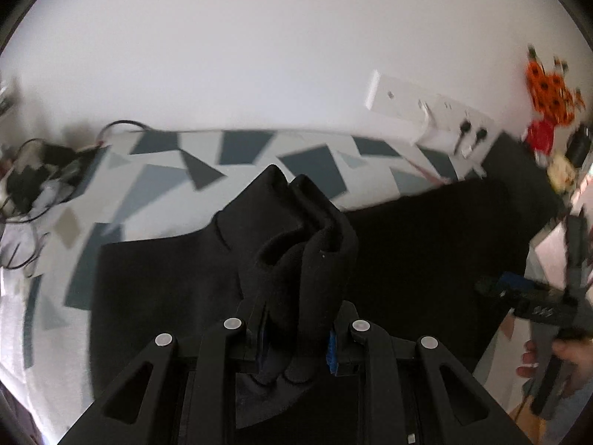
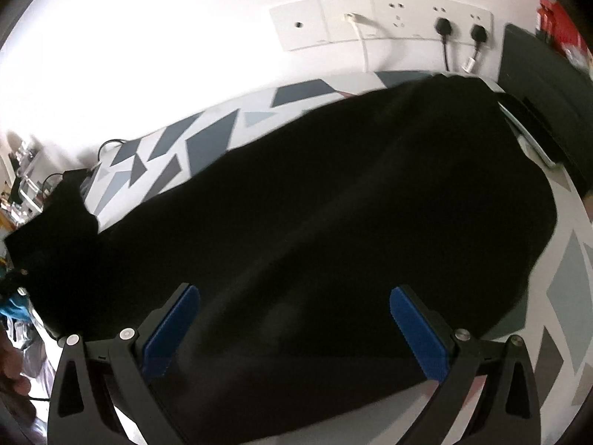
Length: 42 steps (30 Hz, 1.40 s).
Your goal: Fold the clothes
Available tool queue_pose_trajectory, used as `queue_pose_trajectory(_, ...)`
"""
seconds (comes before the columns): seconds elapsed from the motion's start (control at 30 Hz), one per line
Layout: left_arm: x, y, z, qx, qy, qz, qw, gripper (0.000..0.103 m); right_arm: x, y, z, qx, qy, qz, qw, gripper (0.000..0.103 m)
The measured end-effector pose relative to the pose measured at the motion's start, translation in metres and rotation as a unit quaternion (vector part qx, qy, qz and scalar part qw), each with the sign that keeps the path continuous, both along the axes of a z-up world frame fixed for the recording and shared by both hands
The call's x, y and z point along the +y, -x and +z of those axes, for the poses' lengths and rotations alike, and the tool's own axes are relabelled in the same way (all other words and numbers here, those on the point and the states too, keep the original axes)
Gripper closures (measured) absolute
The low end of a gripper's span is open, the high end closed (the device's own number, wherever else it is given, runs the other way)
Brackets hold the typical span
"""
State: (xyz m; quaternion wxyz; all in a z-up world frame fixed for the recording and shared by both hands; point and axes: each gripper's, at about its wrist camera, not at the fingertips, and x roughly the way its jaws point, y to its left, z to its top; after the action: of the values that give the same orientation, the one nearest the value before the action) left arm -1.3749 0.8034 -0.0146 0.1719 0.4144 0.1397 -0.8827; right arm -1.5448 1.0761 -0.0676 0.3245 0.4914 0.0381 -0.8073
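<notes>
— Where's your left gripper (image 1: 296, 330)?
— Its jaws are clenched on a bunched fold of the black garment (image 1: 166, 282), lifted off the patterned counter (image 1: 148, 185).
— And your right gripper (image 2: 294, 330)?
— Its jaws are spread wide, blue pads (image 2: 170, 333) apart, gripping nothing above the garment spread flat, near the wall sockets (image 2: 381, 22).

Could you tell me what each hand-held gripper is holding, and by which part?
The left hand-held gripper pinches a bunched fold of the black garment. The right hand-held gripper is open above it, holding nothing.
</notes>
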Motion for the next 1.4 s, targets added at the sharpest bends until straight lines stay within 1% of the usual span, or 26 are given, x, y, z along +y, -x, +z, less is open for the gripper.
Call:
queue_pose_trajectory(0.13, 0.022, 0.022, -0.037, -0.037, 0.027, -0.02, 0.9987, 0.081, 0.009, 0.006, -0.005, -0.003, 0.0, 0.004, 1.0, 0.0)
queue_pose_trajectory(0.23, 0.036, 0.03, -0.058, -0.064, 0.062, -0.036, 0.9954, 0.081, 0.011, 0.008, -0.009, -0.006, 0.001, 0.009, 1.0, 0.0)
queue_pose_trajectory(0.3, 0.046, 0.029, -0.06, -0.068, 0.092, -0.045, 0.9925, 0.08, 0.009, 0.008, -0.01, -0.007, 0.002, 0.012, 1.0, 0.0)
queue_pose_trajectory(0.37, 0.05, 0.024, -0.051, -0.052, 0.103, -0.045, 0.9923, 0.08, 0.008, 0.008, -0.012, -0.009, 0.004, 0.014, 1.0, 0.0)
queue_pose_trajectory(0.43, 0.052, 0.019, -0.041, -0.034, 0.107, -0.042, 0.9928, 0.08, 0.006, 0.008, -0.011, -0.01, 0.008, 0.016, 1.0, 0.0)
queue_pose_trajectory(0.57, 0.059, 0.014, -0.024, -0.007, 0.098, -0.049, 0.994, 0.08, 0.003, 0.006, -0.009, -0.008, 0.005, 0.022, 1.0, 0.0)
queue_pose_trajectory(0.6, 0.062, 0.015, -0.025, -0.006, 0.096, -0.055, 0.9938, 0.08, 0.002, 0.006, -0.009, -0.006, 0.002, 0.022, 1.0, 0.0)
queue_pose_trajectory(0.77, 0.077, 0.028, -0.053, -0.033, 0.09, -0.085, 0.9918, 0.079, 0.008, 0.011, -0.009, -0.01, 0.004, 0.008, 1.0, 0.0)
queue_pose_trajectory(0.8, 0.08, 0.03, -0.058, -0.038, 0.089, -0.091, 0.9912, 0.078, 0.008, 0.011, -0.01, -0.011, 0.003, 0.008, 1.0, 0.0)
queue_pose_trajectory(0.87, 0.087, 0.035, -0.066, -0.048, 0.087, -0.109, 0.9891, 0.061, 0.01, 0.011, -0.012, -0.013, 0.0, 0.007, 1.0, 0.0)
queue_pose_trajectory(0.9, 0.092, 0.037, -0.065, -0.052, 0.085, -0.129, 0.9866, 0.041, 0.012, 0.011, -0.012, -0.014, -0.001, 0.006, 1.0, 0.0)
queue_pose_trajectory(0.93, 0.095, 0.038, -0.063, -0.057, 0.081, -0.144, 0.9845, 0.033, 0.013, 0.011, -0.012, -0.014, 0.0, 0.005, 1.0, 0.0)
queue_pose_trajectory(1.0, 0.095, 0.036, -0.051, -0.057, 0.075, -0.152, 0.9839, 0.032, 0.019, 0.01, -0.008, -0.008, 0.003, -0.002, 1.0, 0.0)
queue_pose_trajectory(1.1, 0.09, 0.027, -0.023, -0.028, 0.084, -0.145, 0.9855, 0.028, 0.035, 0.011, 0.005, 0.017, 0.007, -0.022, 1.0, 0.0)
queue_pose_trajectory(1.17, 0.081, 0.02, -0.003, -0.005, 0.085, -0.132, 0.9876, 0.026, 0.046, 0.012, 0.013, 0.034, 0.01, -0.036, 0.999, 0.0)
queue_pose_trajectory(1.23, 0.062, 0.014, 0.005, 0.007, 0.068, -0.112, 0.9913, 0.022, 0.068, 0.017, 0.019, 0.043, 0.026, -0.069, 0.996, 0.0)
queue_pose_trajectory(1.3, 0.038, 0.015, 0.001, -0.008, 0.042, -0.086, 0.9954, 0.022, 0.088, 0.025, 0.018, 0.042, 0.041, -0.104, 0.993, 0.0)
queue_pose_trajectory(1.4, 0.003, 0.01, -0.015, -0.052, 0.017, -0.019, 0.9983, 0.022, 0.115, 0.039, 0.008, 0.032, 0.05, -0.144, 0.988, 0.0)
